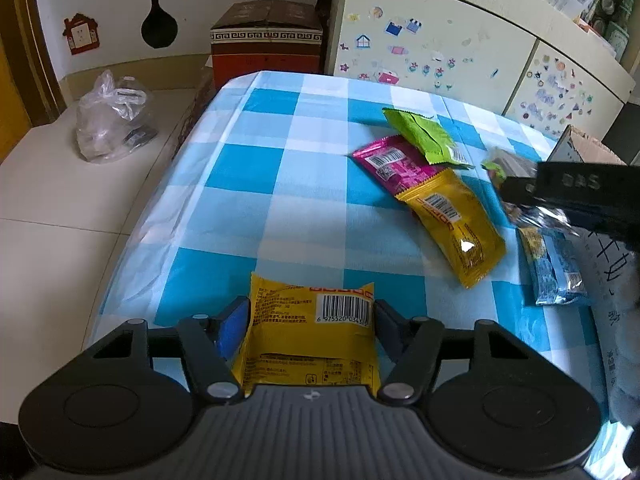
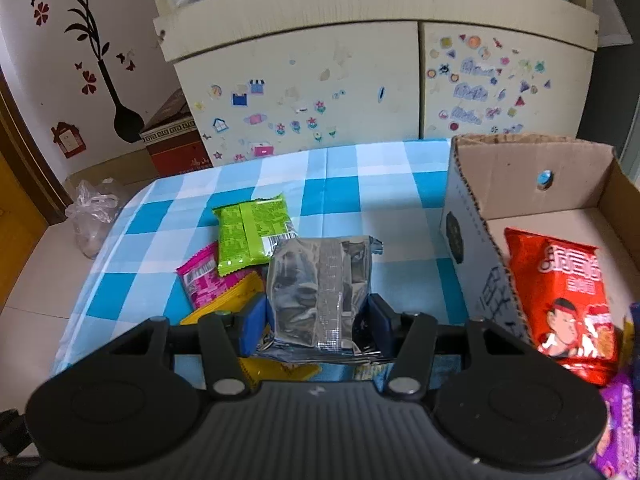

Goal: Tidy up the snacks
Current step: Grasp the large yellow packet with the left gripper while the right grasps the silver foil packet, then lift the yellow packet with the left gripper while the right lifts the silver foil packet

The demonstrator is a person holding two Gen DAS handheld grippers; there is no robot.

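Left wrist view: the left gripper (image 1: 308,328) pinches a yellow packet (image 1: 310,340) near the table's (image 1: 256,184) close edge; open checked cloth lies ahead and leftward. More packets (image 1: 424,172) cluster to the right.

Right wrist view: the right gripper (image 2: 318,320) pinches a silver packet (image 2: 318,296) above the cluster. The cardboard box (image 2: 532,168) stands right, holding a red packet (image 2: 568,304).
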